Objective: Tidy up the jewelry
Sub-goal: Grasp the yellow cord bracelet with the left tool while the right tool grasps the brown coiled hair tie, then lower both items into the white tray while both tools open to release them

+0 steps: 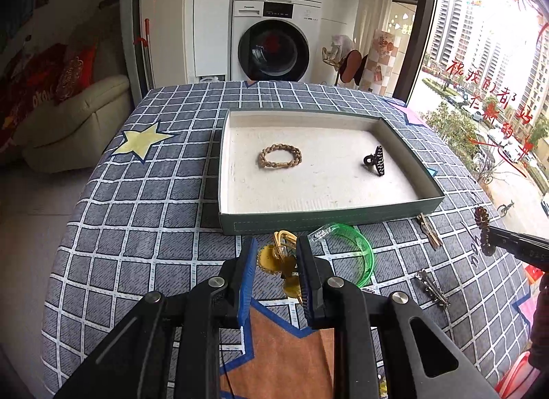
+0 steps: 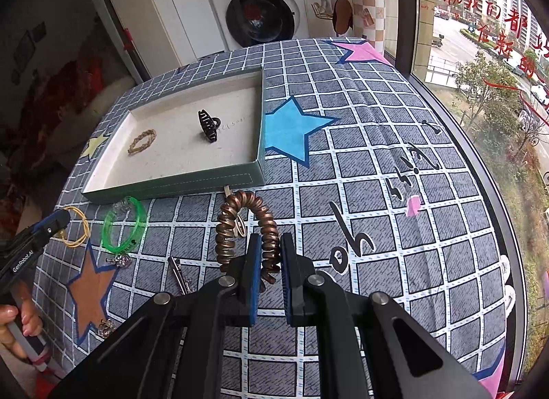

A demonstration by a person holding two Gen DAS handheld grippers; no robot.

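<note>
A shallow green box with a white floor (image 1: 329, 218) (image 2: 178, 184) sits on the checked cloth. Inside lie a braided tan bracelet (image 1: 279, 156) (image 2: 141, 141) and a dark claw clip (image 1: 374, 160) (image 2: 208, 125). My left gripper (image 1: 277, 248) is open just above a yellow hair tie with charms (image 1: 279, 256) (image 2: 77, 225), its fingers either side of it. A green bangle (image 1: 353, 251) (image 2: 124, 225) lies beside it. My right gripper (image 2: 269, 244) is shut on a copper spiral hair tie (image 2: 242, 224) (image 1: 483, 230) and holds it above the cloth.
Metal hair clips (image 1: 432, 287) (image 2: 180, 275) and a gold clip (image 1: 429, 230) lie on the cloth in front of the box. Small silver pieces (image 2: 118, 260) lie near the brown star. A washer stands behind the table, a window at the right.
</note>
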